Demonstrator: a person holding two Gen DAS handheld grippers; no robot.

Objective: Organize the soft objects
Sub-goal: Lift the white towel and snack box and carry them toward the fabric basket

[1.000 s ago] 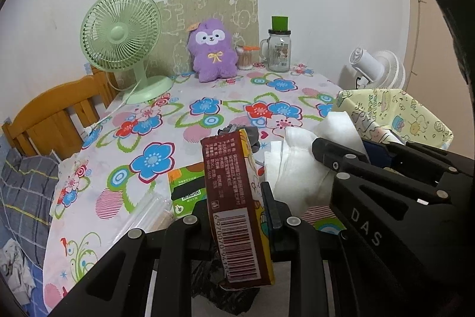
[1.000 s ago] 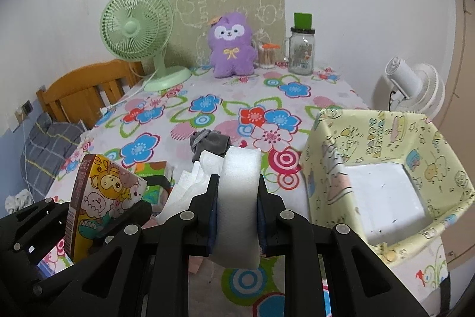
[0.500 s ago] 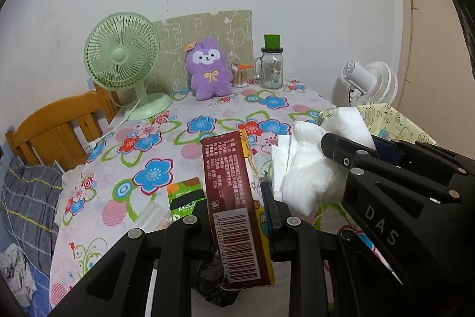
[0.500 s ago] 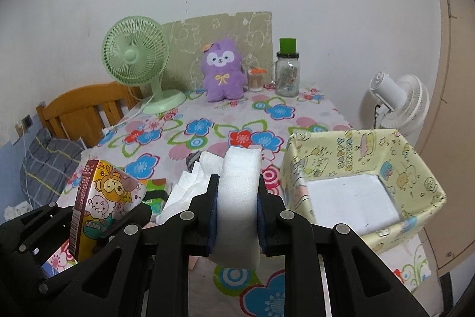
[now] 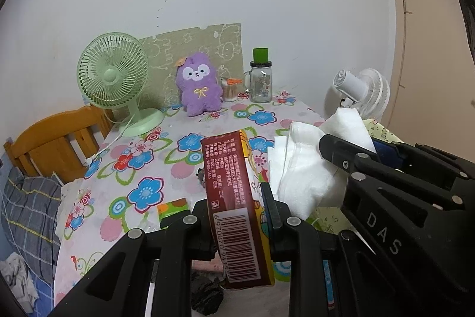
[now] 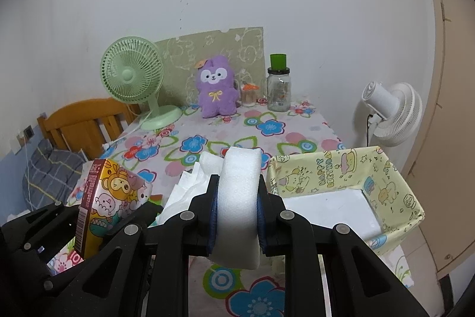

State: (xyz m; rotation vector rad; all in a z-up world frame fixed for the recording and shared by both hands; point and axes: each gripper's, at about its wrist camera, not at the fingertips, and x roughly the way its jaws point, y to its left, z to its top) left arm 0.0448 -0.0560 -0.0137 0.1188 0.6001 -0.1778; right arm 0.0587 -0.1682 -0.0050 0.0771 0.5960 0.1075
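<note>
- White foam: 1 thick folded foam pad [image 6: 237,207] pinched between the fingers of the right gripper [image 6: 237,216], held above the desk [image 6: 267,127], just left of the box.
- 1 bunch of white tissue sheets [image 6: 190,186] sits behind and left of the foam pad; whether the fingers also catch it can't be told.
- 1 left gripper [image 5: 237,216]: fingers clamped on 1 tissue pack [image 5: 234,207], maroon side w/ barcode toward its cam; digits start "6970070", rest unclear. Small printed lines above the barcode are too small to read.
- From the right cam, the same pack shows a gold face w/ cartoon animals.
- "DAS" is moulded in white on the right gripper's black body, seen from the left cam.
- 1 yellow paper-lined box [image 6: 397,192], open top, at the desk's right edge; "HAPPY BIRTHDAY" printed on its inner wall, white base inside.
- 2 fans: 1 green desk fan [image 6: 132,79] at back left on the desk, 1 white fan [image 6: 392,112] standing off the desk at right.
- 1 purple plush toy [image 6: 218,91] upright at the back, against a green patterned board [image 6: 184,55].
- 1 glass jar [image 6: 278,91] w/ green cap, right of the plush; 1 small pot of cotton swabs [image 6: 248,97] between them.
- 1 green-orange packet [image 5: 173,207] lies flat on the floral cloth beside the left fingers; print not legible.
- 1 wooden chair back [image 5: 56,138] at left.
</note>
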